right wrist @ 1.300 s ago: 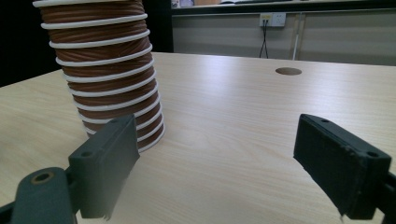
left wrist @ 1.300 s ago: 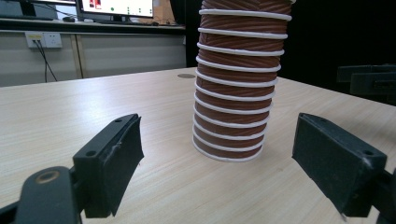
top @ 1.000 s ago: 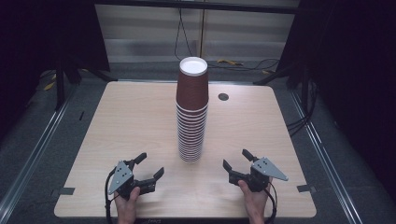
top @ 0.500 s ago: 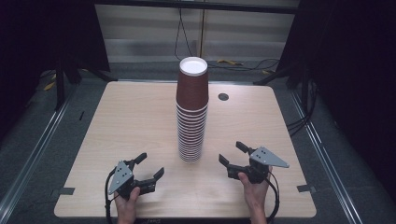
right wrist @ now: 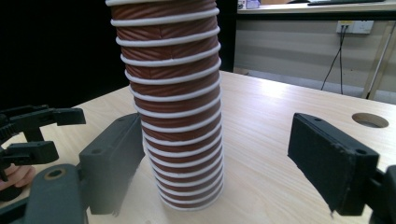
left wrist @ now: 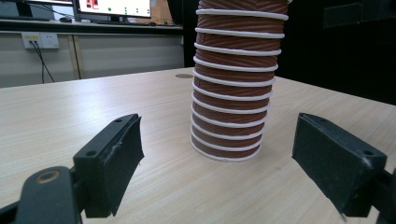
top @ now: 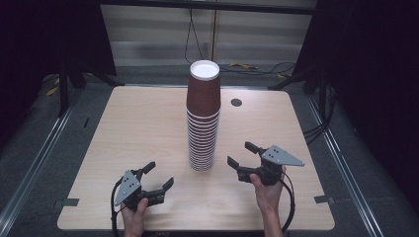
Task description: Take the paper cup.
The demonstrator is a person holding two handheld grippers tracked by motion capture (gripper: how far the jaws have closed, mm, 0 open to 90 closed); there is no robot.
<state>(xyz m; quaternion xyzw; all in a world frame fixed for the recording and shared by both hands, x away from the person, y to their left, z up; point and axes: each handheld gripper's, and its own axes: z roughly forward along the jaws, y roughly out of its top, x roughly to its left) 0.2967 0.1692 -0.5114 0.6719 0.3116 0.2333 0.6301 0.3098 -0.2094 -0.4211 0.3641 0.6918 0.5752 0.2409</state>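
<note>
A pale wooden table [top: 123, 128] is set before grey wall panels in a dark room. A tall stack of brown paper cups [top: 202, 118] is stood upright near its middle. The left gripper [top: 159, 177] is held low at the stack's near left, jaws spread and empty. The right gripper [top: 242, 154] is held at the near right, seemingly clear of the tabletop, jaws likewise spread around nothing, the stack just ahead of them.
</note>
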